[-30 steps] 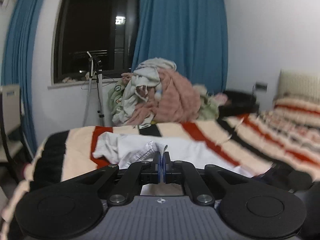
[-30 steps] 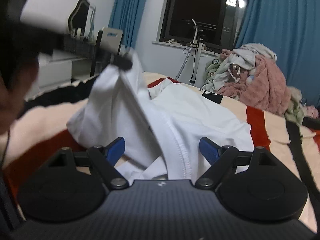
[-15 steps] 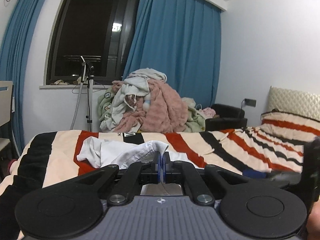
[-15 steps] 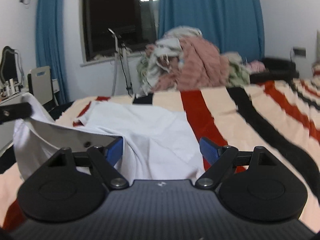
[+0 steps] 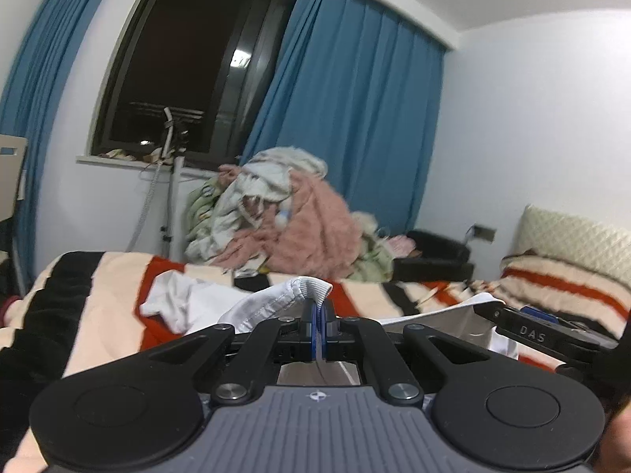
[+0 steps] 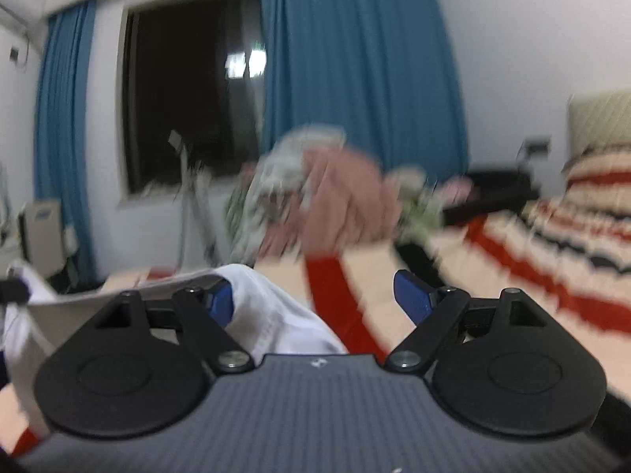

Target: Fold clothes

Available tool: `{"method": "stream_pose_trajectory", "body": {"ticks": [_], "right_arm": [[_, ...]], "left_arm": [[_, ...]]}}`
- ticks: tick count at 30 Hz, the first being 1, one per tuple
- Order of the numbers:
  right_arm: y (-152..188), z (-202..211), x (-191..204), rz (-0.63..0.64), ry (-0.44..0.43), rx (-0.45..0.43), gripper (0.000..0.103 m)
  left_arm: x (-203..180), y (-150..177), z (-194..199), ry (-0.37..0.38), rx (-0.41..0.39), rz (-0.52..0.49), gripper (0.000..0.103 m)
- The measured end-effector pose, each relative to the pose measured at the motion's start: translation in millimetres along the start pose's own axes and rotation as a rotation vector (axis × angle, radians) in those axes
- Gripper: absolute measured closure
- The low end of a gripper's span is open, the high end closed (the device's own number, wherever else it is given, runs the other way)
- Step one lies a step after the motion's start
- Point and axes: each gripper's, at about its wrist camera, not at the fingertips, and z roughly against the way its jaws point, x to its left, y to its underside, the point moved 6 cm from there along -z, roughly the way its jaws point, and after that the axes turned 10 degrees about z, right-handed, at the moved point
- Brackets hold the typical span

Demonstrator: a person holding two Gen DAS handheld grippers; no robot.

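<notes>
Swung rightward since the earlier frame, right gripper (image 6: 311,299) stays spread, empty; left gripper (image 5: 318,317) pinches white shirt (image 5: 252,307) collar at centre frame, lifting it off striped bed (image 5: 98,287) for folding

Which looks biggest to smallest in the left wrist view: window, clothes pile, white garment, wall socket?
1. Window
2. Clothes pile
3. White garment, though nearness inflates it
4. Wall socket

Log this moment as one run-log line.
stage: fold in progress | left claw: shut on white shirt collar | right claw: open, shirt beside it | surface: striped blanket
</notes>
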Motion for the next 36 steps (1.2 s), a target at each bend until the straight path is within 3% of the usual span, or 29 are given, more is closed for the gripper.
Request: {"method": "stream_pose_trajectory", "body": {"ticks": [2, 4, 6, 9, 11, 13, 18, 20, 22, 27, 29, 33, 36], "right_arm": [[-3.5, 2.5, -5.0, 0.006, 0.019, -0.023, 0.018], [3.8, -4.4, -8.0, -0.007, 0.01, 0.031, 0.019], [15.7, -14.6, -9.1, -0.011, -0.003, 0.124, 0.019], [47.4, -40.0, 3.9, 0.075, -0.046, 0.344, 0.02], [60.1, -43.9, 14.1, 0.09, -0.051, 0.401, 0.02], [53.7, -40.0, 14.8, 0.098, -0.023, 0.342, 0.02], [7.9, -10.1, 5.3, 0.088, 0.036, 0.03, 0.02], [-4.0, -2.5, 4.2, 0.117, 0.036, -0.045, 0.02], [-6.6, -0.4, 7.9, 0.144, 0.024, -0.069, 0.02], [-7.8, 0.1, 9.0, 0.162, 0.005, -0.083, 0.02], [-9.3, 2.7, 8.7, 0.157, -0.004, -0.087, 0.02], [-12.5, 19.6, 11.6, 0.142, -0.021, -0.099, 0.02], [-14.3, 26.4, 13.4, 0.145, -0.021, -0.118, 0.02]], "left_arm": [[-2.5, -0.6, 1.7, 0.012, -0.006, -0.001, 0.101], [-4.7, -0.5, 2.1, 0.016, -0.009, -0.005, 0.101], [-3.8, 0.9, 0.6, 0.003, -0.003, -0.008, 0.101], [0.1, 5.0, -4.7, -0.028, 0.024, -0.001, 0.101], [4.2, 8.4, -9.3, -0.05, 0.05, 0.009, 0.101], [9.4, 12.3, -14.8, -0.073, 0.081, 0.021, 0.101], [22.8, 25.1, -30.2, -0.115, 0.175, 0.069, 0.096], [29.5, 32.6, -36.5, -0.125, 0.218, 0.09, 0.094], [30.7, 38.3, -39.8, -0.121, 0.245, 0.087, 0.091], [23.6, 49.9, -44.0, -0.097, 0.291, 0.027, 0.06], [11.7, 52.8, -42.3, -0.088, 0.273, -0.048, 0.043], [-0.9, 57.4, -53.8, -0.112, 0.244, -0.126, 0.034], [8.1, 56.6, -79.5, -0.224, 0.258, -0.107, 0.033]]}}
